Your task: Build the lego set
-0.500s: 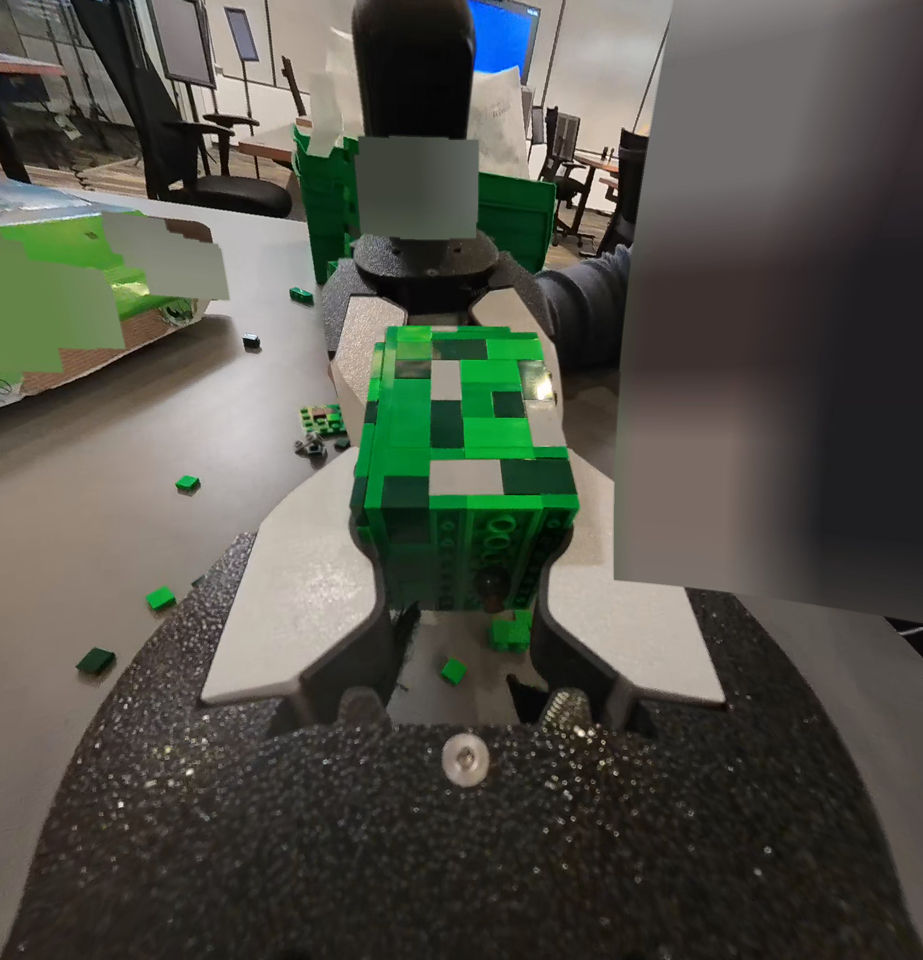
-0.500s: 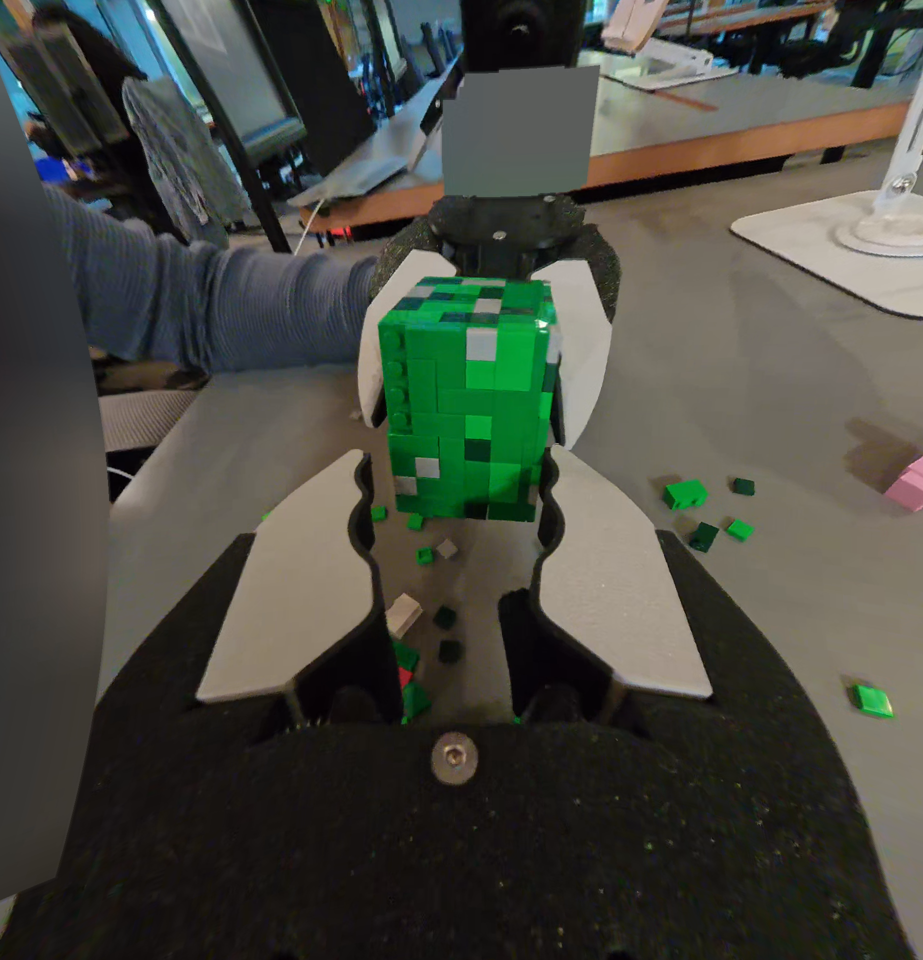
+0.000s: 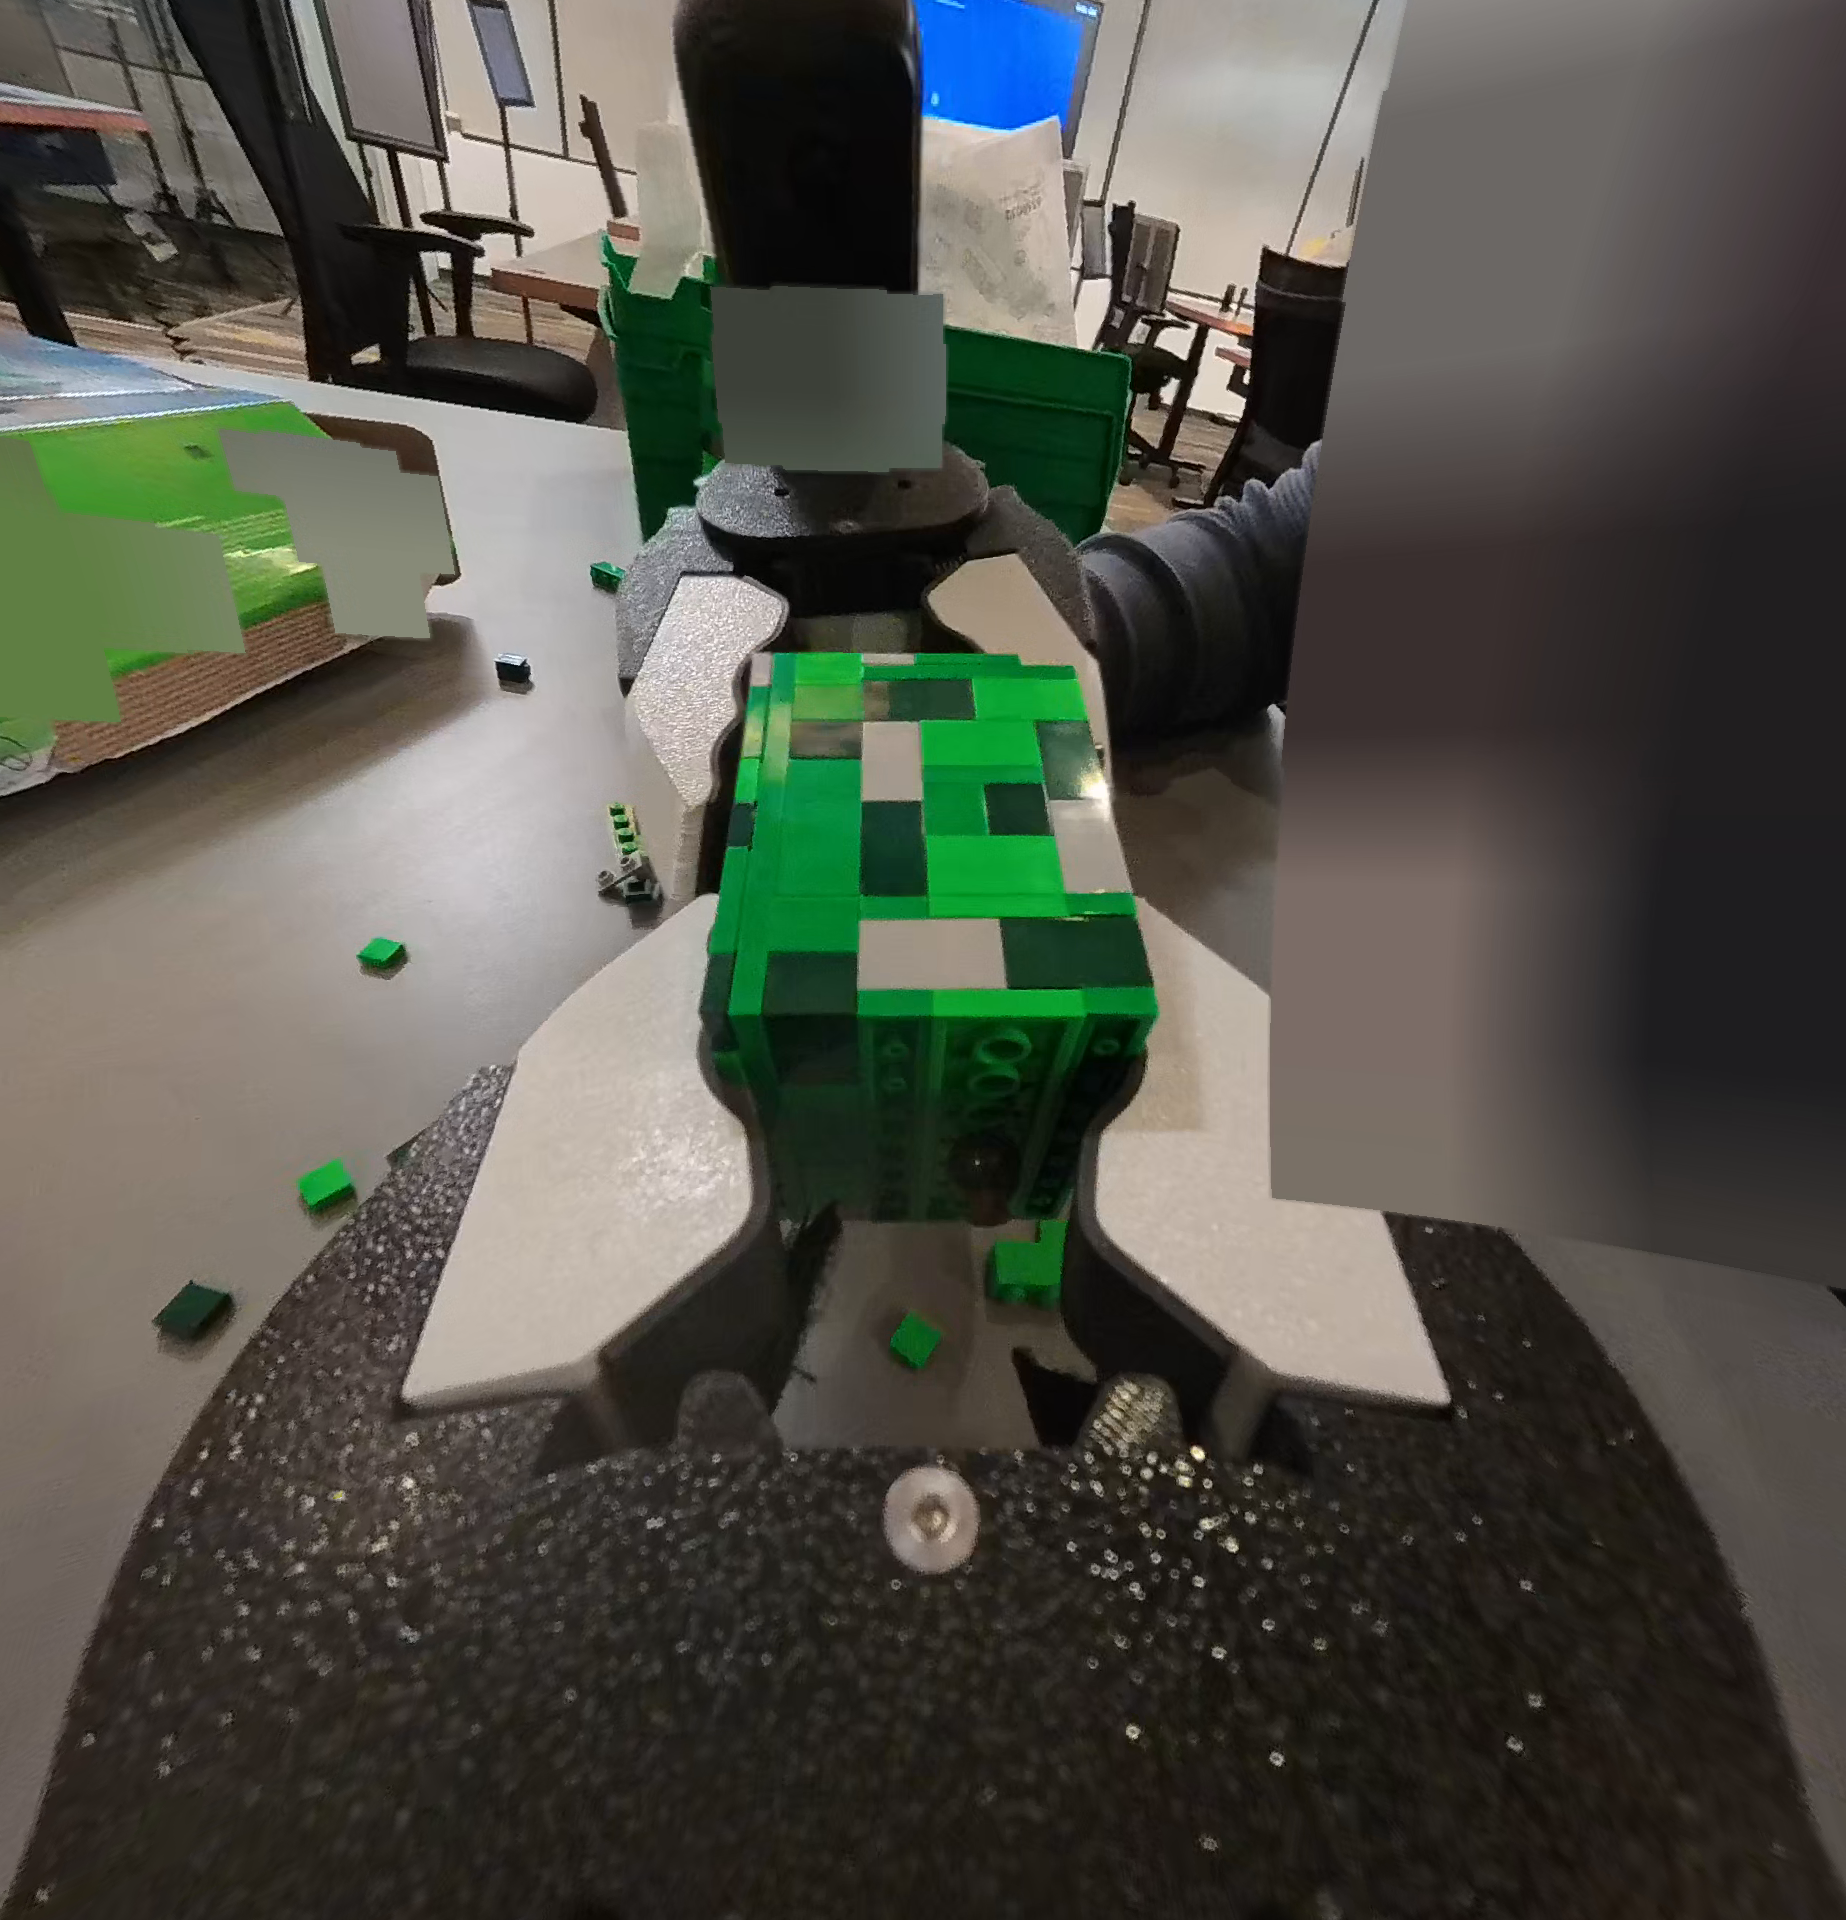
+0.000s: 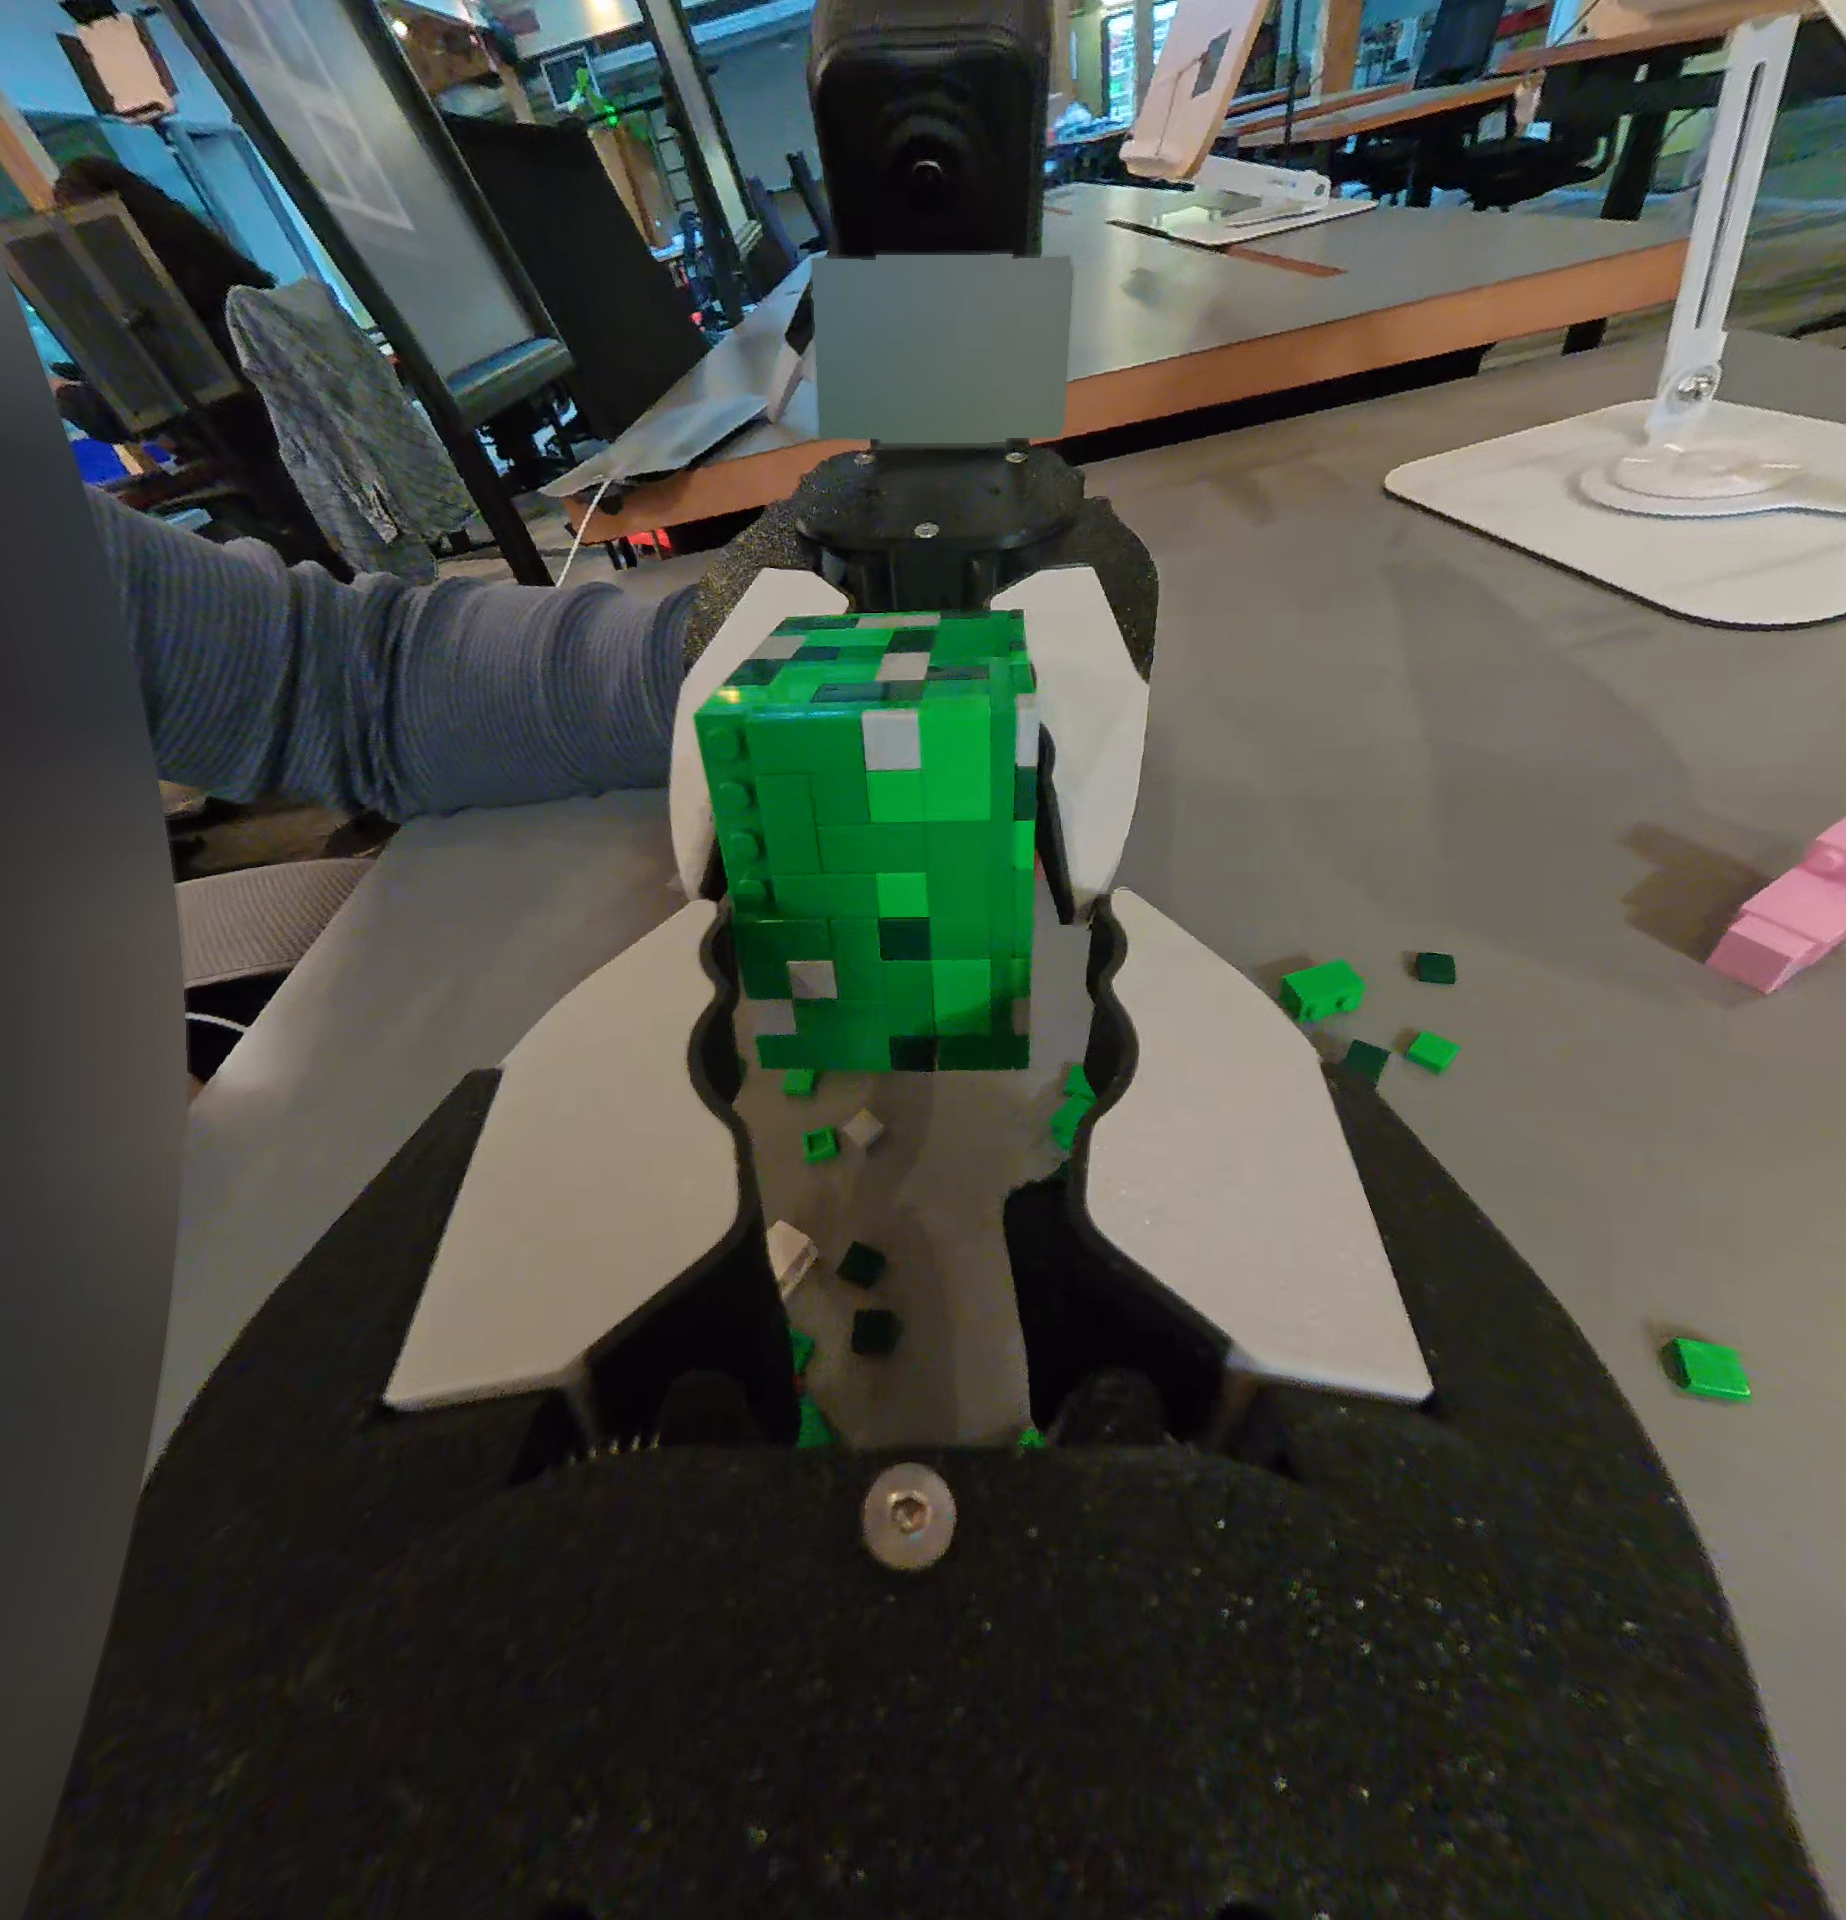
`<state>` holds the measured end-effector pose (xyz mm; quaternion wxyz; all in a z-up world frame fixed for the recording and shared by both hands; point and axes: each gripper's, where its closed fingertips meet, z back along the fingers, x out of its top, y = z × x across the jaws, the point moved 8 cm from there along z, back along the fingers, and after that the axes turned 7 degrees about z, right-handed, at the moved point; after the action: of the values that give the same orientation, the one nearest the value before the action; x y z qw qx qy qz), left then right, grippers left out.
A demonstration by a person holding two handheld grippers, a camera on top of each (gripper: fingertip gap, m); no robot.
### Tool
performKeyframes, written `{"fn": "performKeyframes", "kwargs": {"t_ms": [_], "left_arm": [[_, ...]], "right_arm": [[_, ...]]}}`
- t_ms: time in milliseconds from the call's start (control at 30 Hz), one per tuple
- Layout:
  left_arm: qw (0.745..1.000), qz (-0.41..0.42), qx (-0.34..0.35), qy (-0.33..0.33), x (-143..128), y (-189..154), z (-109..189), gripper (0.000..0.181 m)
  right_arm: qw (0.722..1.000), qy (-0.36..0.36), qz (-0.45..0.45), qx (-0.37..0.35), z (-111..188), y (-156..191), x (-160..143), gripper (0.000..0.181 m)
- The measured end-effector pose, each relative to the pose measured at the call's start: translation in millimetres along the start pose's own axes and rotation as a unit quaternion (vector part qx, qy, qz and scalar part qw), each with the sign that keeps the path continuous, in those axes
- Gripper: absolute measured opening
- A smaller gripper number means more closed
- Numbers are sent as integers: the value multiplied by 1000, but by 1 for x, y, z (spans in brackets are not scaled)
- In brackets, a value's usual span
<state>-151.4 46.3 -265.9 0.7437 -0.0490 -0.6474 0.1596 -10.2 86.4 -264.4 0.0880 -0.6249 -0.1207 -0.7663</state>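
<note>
Left wrist view shows the left gripper [image 3: 924, 1049] clamped on the near end of the green brick block [image 3: 929, 914], its fingers pressed against both side faces. The right gripper [image 3: 846, 727] closes on the far end of the same block, facing back. Right wrist view bears this out: the right gripper [image 4: 903, 987] has its fingertips at the block's [image 4: 877, 862] lower flanks, seemingly gripping it, though contact on one side is hard to confirm. The block is held just above the grey table [image 4: 1418, 790], with loose green tiles [image 4: 1428, 1049] scattered beneath and beside it.

The step in hand looks like handling or turning the finished body between both grippers. Next likely calls for a steady two-sided grip while one face is presented for more tiles.

The block's long axis runs from one gripper to the other; its studded end [image 3: 992, 1101] points at the left gripper.
</note>
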Motion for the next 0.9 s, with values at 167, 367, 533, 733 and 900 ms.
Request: {"fn": "performKeyframes", "kwargs": {"t_ms": [167, 367, 533, 733, 900], "left_arm": [[1000, 3, 1, 5, 0, 0, 0, 65], [999, -12, -7, 34, -4, -3, -2, 66], [999, -17, -5, 49, -5, -3, -4, 65], [998, -17, -13, 56, -6, -4, -5, 61], [998, -10, -10, 61, -6, -3, -7, 61]], "right_arm": [[1000, 12, 21, 1, 0, 2, -1, 62], [996, 46, 70, 17, 2, 3, -6, 55], [993, 64, 93, 26, 3, 2, -7, 55], [991, 70, 109, 38, 4, 4, -8, 55], [991, 72, 106, 37, 5, 2, -10, 55]]}}
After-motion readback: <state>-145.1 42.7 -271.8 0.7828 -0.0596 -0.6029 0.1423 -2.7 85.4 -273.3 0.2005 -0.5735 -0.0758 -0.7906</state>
